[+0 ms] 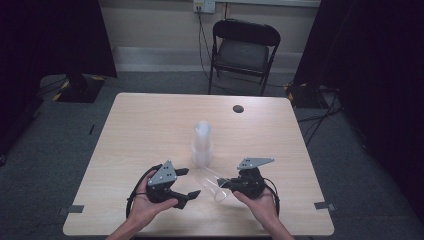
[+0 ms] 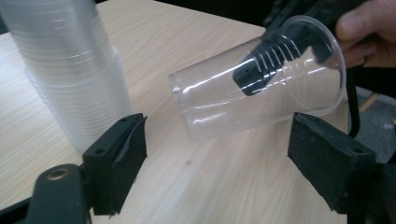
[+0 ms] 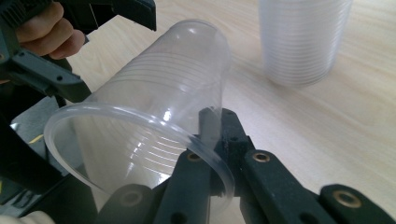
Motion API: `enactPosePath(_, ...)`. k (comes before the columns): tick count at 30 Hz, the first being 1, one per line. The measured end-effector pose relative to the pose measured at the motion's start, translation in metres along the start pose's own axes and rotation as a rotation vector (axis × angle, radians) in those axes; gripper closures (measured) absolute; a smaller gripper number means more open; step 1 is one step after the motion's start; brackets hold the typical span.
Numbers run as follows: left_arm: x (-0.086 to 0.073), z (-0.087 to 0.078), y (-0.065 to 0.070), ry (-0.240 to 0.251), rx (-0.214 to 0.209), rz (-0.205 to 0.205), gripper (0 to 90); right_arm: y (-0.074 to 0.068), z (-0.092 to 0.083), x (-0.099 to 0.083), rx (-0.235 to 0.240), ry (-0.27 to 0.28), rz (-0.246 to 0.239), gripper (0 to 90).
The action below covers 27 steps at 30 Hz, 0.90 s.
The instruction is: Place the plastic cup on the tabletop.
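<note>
A clear plastic cup point(image 3: 140, 126) is held on its side by the rim, pinched tight in the right gripper point(image 3: 212, 135), just in front of the stack of cups point(image 1: 202, 145) on the worktop point(image 1: 150, 130). Nothing is seen inside it. The left gripper point(image 2: 215, 154) is wide open with nothing in it. The cup looks light, thin and easily squashed, so it is best held gently by the rim.
</note>
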<state>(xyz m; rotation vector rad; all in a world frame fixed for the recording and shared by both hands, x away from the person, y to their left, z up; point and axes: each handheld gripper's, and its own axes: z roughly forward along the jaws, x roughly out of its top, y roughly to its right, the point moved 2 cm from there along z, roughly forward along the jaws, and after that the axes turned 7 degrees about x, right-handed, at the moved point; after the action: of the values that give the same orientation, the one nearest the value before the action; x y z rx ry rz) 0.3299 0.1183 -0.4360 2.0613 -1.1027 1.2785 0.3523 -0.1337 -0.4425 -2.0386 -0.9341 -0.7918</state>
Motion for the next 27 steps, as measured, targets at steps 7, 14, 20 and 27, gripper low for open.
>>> enactPosePath(7,-0.001,0.003,0.005,-0.014,-0.004,0.081,20.5,-0.003,0.006,0.000,0.044,-0.068,0.004,90.0)
enactPosePath(14,-0.002,0.009,0.014,-0.045,-0.019,0.151,17.4,-0.005,0.009,-0.002,0.079,-0.129,0.005,90.0)
enactPosePath(20,-0.004,0.014,0.023,-0.075,-0.059,0.226,16.4,-0.005,0.011,-0.004,0.122,-0.160,0.024,90.0)
enactPosePath(27,-0.007,0.017,0.029,-0.099,-0.095,0.327,15.8,-0.006,0.019,-0.006,0.154,-0.212,0.036,90.0)
